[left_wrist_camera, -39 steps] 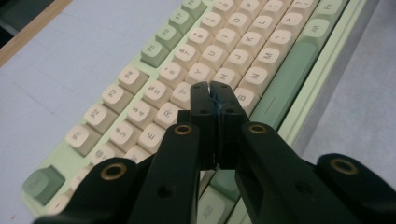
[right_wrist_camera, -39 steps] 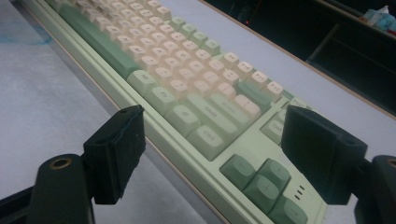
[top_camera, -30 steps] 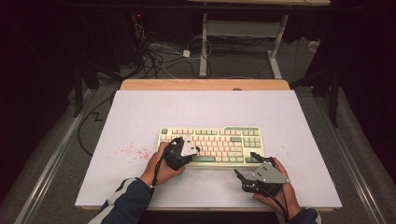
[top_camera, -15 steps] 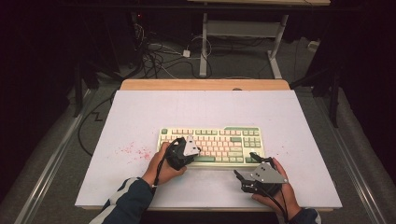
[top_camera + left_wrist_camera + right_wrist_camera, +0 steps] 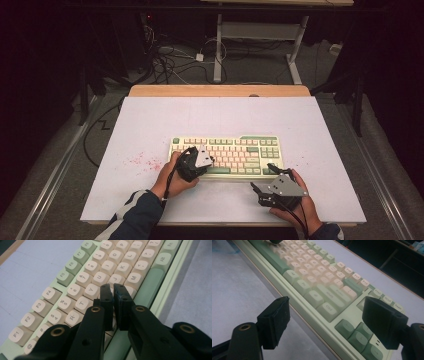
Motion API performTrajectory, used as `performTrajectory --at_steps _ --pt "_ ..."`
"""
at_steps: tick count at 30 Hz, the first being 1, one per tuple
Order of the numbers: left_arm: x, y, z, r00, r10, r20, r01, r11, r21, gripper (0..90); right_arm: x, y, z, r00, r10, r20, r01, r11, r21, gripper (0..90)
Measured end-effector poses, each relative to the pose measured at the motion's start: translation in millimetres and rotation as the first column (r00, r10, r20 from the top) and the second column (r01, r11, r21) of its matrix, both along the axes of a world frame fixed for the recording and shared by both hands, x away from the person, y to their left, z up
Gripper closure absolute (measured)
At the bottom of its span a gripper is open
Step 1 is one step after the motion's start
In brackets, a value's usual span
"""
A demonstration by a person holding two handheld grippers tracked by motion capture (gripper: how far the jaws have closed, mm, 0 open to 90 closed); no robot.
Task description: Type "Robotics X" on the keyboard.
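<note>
The person's forearms come in from the near edge of the worktop (image 5: 150, 120), one hand-held gripper in each hand. The left hand (image 5: 172, 176) has its wrist resting on the white surface and tips the left hand-held gripper (image 5: 209, 161) forward and down over the left half of the keyboard (image 5: 225, 150). Its jaws stand almost together, a narrow slit between them and nothing in it; they have just been easing apart a touch. In the left gripper view the tips (image 5: 113, 291) sit right over the letter keys, beside the H and J, just behind the long green space bar (image 5: 147, 286); whether they press a key I cannot tell.

The right hand (image 5: 300, 205) lies lower and nearer the worktop's front edge, off the keyboard's near right corner. The right hand-held gripper (image 5: 264, 180) points toward that corner with its jaws spread wide and empty. In the right gripper view one jaw hangs over bare worktop, the other over the green arrow keys (image 5: 359, 336).

The keyboard lies flat, a little right of the worktop's middle, long side running left to right. Its case is pale green, the letter keys cream, the function and edge keys green. Faint reddish specks (image 5: 145, 161) mark the worktop to its left.
</note>
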State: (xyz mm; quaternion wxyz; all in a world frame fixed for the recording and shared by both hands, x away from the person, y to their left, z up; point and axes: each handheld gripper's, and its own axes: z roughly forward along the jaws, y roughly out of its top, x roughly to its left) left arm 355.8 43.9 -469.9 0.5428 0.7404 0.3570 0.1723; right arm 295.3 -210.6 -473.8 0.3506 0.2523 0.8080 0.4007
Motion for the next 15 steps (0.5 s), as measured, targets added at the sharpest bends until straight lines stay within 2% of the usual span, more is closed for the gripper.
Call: performTrajectory --at_steps 3,6,11,15 --pt "-0.7 1.8 1.8 1.0 0.003 0.008 -0.003 1.0 -0.008 81.7 -0.4 0.1 0.2 1.0 0.003 0.0 -0.003 1.0 -0.001 22.9" --pt "-0.9 4.3 3.4 0.9995 0.009 0.029 -0.009 1.0 0.0 77.3 -0.3 -0.4 0.6 1.0 0.0 0.001 0.0 1.0 -0.001 22.9" --pt "-2.9 11.9 9.6 0.9983 0.012 0.057 -0.01 0.9995 -0.031 63.0 -0.3 -0.9 1.0 1.0 -0.007 0.007 0.007 1.0 0.002 22.9" --pt "-8.4 19.0 15.7 0.9937 0.023 0.11 -0.015 0.9974 -0.071 45.1 -0.1 -1.7 1.6 0.9999 -0.012 0.009 0.012 1.0 0.001 22.9"
